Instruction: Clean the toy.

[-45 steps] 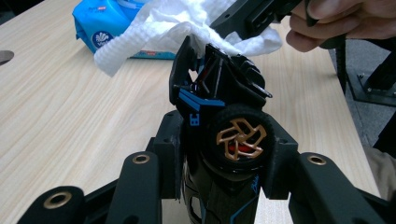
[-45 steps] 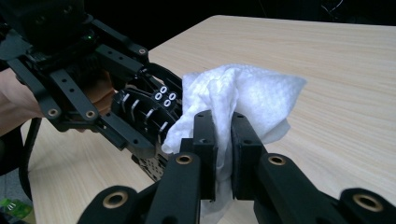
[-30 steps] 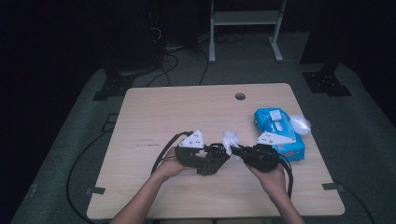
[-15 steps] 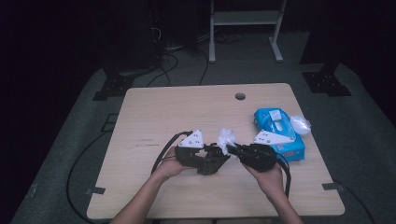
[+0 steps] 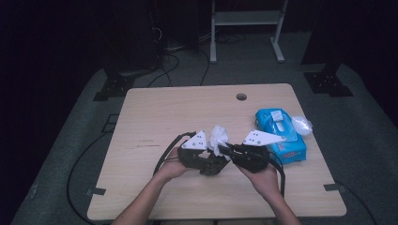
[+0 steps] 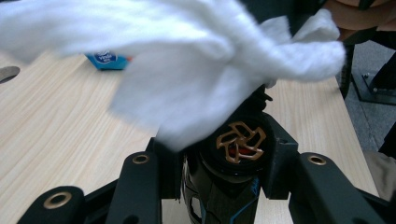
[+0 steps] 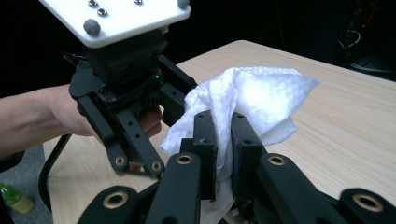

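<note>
A crumpled white tissue (image 5: 218,137) is pinched between the jaws of my right gripper (image 5: 224,150), which is shut on it (image 7: 223,140). The tissue (image 7: 254,100) bulges up past the fingertips. My left gripper (image 5: 213,164) faces it, tip to tip, at the middle of the table. In the left gripper view its jaws (image 6: 224,179) close on a black round object (image 6: 236,149) with a bronze emblem. The tissue (image 6: 196,60) hangs right over that object and covers its top. The left gripper (image 7: 135,116), with a hand behind it, stands just left of the tissue.
A blue tissue pack (image 5: 279,136) lies at the table's right, just behind my right hand, with a crumpled clear wrapper (image 5: 301,124) beside it. The wooden table (image 5: 155,117) has a cable hole (image 5: 241,96) near its far edge. Cables trail off the front edge.
My right gripper has shifted a little left and up with the tissue, bringing it over the object in the left gripper. The left hand has stayed in place.
</note>
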Motion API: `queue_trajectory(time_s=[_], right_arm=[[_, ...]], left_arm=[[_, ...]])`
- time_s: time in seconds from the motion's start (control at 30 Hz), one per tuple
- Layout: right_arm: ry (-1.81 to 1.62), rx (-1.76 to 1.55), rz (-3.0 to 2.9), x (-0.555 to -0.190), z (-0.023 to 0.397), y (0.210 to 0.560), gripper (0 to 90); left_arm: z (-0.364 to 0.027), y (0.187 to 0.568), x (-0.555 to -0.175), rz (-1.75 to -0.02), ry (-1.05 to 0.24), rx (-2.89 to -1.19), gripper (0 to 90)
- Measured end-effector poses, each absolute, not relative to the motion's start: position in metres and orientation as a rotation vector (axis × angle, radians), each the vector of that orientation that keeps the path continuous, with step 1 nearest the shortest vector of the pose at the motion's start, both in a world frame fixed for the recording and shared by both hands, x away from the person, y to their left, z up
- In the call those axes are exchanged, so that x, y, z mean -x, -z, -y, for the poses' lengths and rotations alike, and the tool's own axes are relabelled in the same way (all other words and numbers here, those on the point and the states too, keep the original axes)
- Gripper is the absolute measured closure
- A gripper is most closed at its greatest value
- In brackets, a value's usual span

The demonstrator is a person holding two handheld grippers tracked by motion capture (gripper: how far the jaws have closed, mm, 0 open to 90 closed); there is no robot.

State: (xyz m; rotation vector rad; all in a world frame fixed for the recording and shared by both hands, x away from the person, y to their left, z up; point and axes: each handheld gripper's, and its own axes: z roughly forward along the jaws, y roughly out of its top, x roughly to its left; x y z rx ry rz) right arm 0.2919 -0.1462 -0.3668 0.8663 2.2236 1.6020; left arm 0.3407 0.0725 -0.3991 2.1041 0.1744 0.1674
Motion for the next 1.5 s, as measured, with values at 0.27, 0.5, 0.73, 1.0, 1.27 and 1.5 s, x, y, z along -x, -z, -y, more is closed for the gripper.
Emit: queue_trajectory(time_s=[0.27,0.5,0.73,1.0,1.27,1.5], right_arm=[[-1.542,-0.915,-2.203,-0.297,0.157,0.368,82.6],[-1.554,-0.852,-2.245,-0.297,0.139,0.363,82.8],[-1.512,-0.903,-2.220,-0.297,0.146,0.365,82.7],[-1.533,-0.892,-2.234,-0.299,0.144,0.365,83.0],[-1.539,-0.845,-2.242,-0.294,0.134,0.363,82.8],[-1.602,-0.948,-2.165,-0.300,0.160,0.372,82.8]], left_arm=[[-0.076,0.399,-0.342,-0.183,-0.169,-2.107,58.4],[-0.074,0.398,-0.340,-0.171,-0.177,-2.116,58.4],[-0.075,0.400,-0.342,-0.178,-0.176,-2.119,58.4],[-0.077,0.399,-0.341,-0.191,-0.184,-2.122,58.4],[-0.074,0.398,-0.341,-0.172,-0.177,-2.116,58.4],[-0.084,0.396,-0.342,-0.191,-0.186,-2.103,58.4]])
